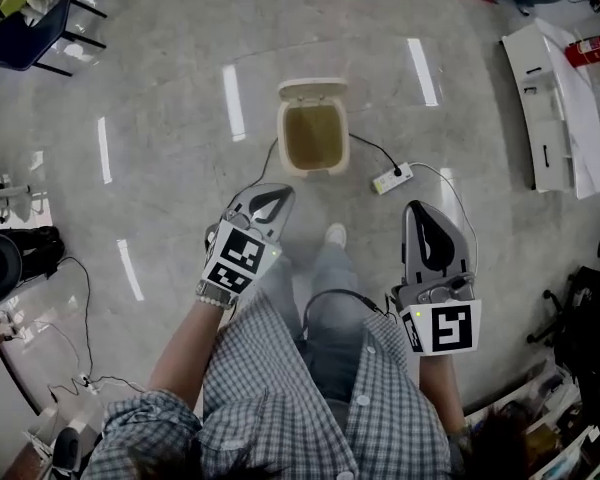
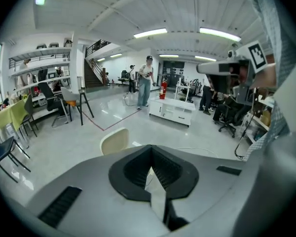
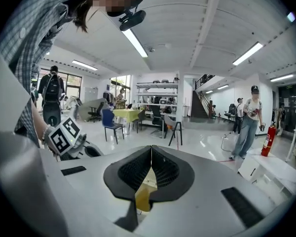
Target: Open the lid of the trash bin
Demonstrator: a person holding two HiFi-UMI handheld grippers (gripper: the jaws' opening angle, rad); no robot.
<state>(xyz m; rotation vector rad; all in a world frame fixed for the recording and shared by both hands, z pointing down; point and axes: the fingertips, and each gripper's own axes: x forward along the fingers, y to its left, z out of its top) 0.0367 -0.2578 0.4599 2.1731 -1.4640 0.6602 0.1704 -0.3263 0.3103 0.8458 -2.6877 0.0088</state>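
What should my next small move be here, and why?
Probably none on the bin. The lid is already tipped back behind the trash bin, and the bin's inside shows in the head view. The left gripper and right gripper are short of the bin, jaws together with nothing in them. I'd just lower both to rest.

Both forearms are reaching forward, held low. The left gripper [image 1: 270,205] and right gripper [image 1: 432,236] are pointing ahead, well apart, jaws sitting closed tip-to-tip, gripping nothing.
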